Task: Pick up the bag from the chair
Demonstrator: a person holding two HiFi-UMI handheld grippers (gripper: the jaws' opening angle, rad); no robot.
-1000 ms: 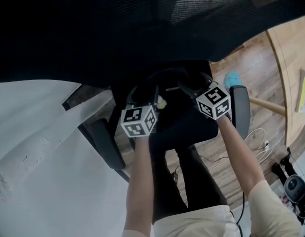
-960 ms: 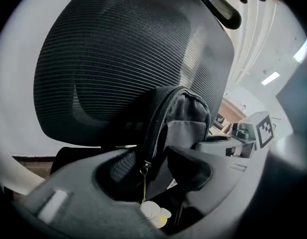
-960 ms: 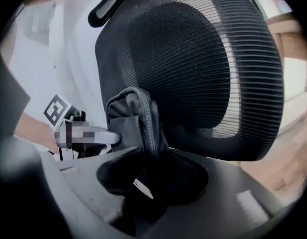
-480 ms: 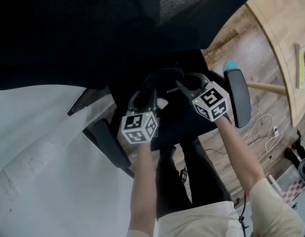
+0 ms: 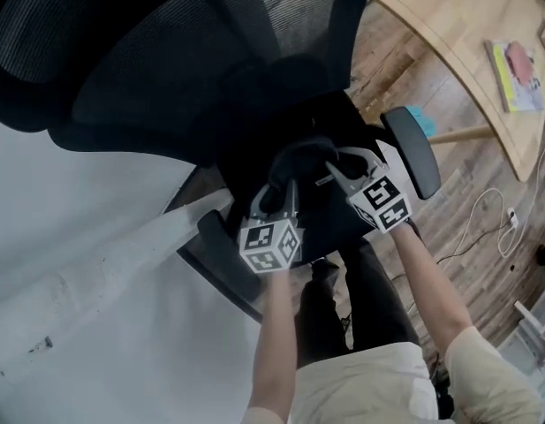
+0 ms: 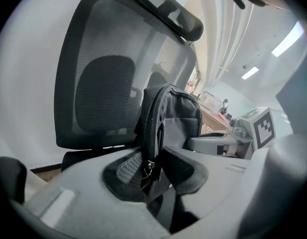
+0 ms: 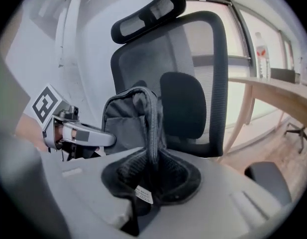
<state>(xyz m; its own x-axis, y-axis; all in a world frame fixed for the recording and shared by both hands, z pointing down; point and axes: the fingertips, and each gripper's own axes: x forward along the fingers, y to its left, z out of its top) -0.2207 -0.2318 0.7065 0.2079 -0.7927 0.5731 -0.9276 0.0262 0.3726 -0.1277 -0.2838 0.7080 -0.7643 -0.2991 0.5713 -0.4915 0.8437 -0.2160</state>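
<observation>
A dark grey backpack (image 5: 309,168) hangs between my two grippers in front of the black mesh office chair (image 5: 166,69). My left gripper (image 5: 281,197) has just been closing and is shut on a padded, zipped edge of the bag (image 6: 175,113); the pads (image 6: 185,171) press on it. My right gripper (image 5: 340,163) has also been closing and is shut on the bag's other padded strap (image 7: 151,133). In the left gripper view, that gripper (image 6: 154,172) looks at the chair's back (image 6: 103,83). The right gripper (image 7: 149,182) sees the left one (image 7: 68,131) beside the bag.
The chair's armrests (image 5: 412,153) (image 5: 221,246) flank my hands. A curved wooden desk (image 5: 466,25) with a book (image 5: 517,64) lies at the upper right. Cables (image 5: 488,219) run over the wooden floor. A white ledge (image 5: 87,281) is at the left. The person's legs (image 5: 343,316) stand below.
Both grippers' jaws have closed on the bag's straps and both hands have risen with it. The head view has swung, showing more of the chair back and desk.
</observation>
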